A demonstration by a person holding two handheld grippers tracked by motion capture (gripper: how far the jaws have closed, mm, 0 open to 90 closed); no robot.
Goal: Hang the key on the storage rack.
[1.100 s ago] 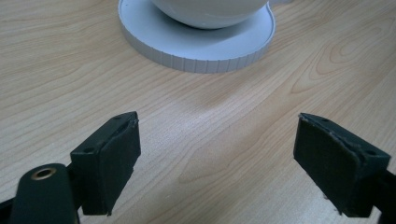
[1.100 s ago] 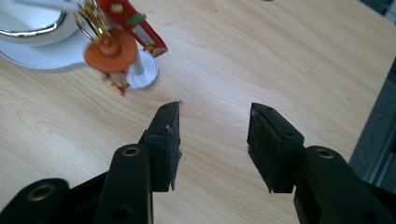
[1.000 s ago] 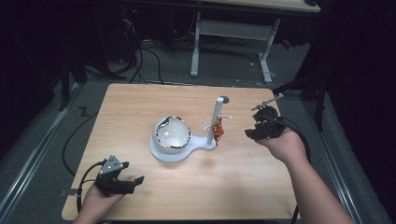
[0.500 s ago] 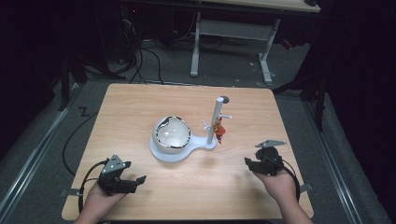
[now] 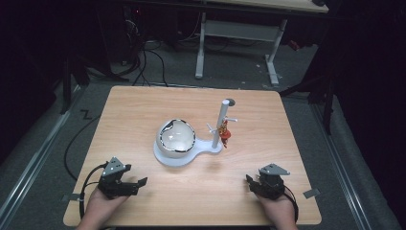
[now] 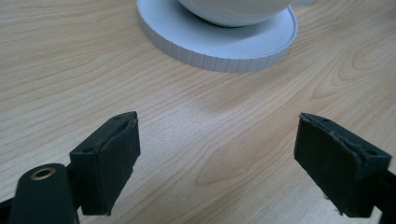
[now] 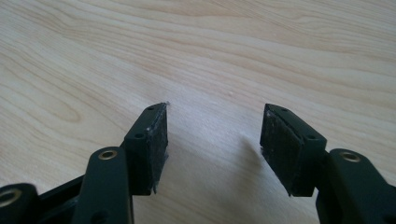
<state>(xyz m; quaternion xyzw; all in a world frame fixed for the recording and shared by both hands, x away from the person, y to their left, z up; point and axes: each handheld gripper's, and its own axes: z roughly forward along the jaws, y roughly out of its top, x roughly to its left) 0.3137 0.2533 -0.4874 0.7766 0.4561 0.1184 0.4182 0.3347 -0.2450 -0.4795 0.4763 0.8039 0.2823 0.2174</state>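
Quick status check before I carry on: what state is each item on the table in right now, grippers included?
Left gripper: open, empty, low over the near left of the table.
Right gripper: open, empty, low over the near right.
White bowl: upright on its white stand base, looks empty.
Stand post: upright.
Small red and gold trinket: hanging from a post peg.

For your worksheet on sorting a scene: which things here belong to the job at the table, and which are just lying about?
Job:
stand
bowl
post
red trinket
left hand-held gripper
right hand-held gripper

Lying about:
floor cables
far desk
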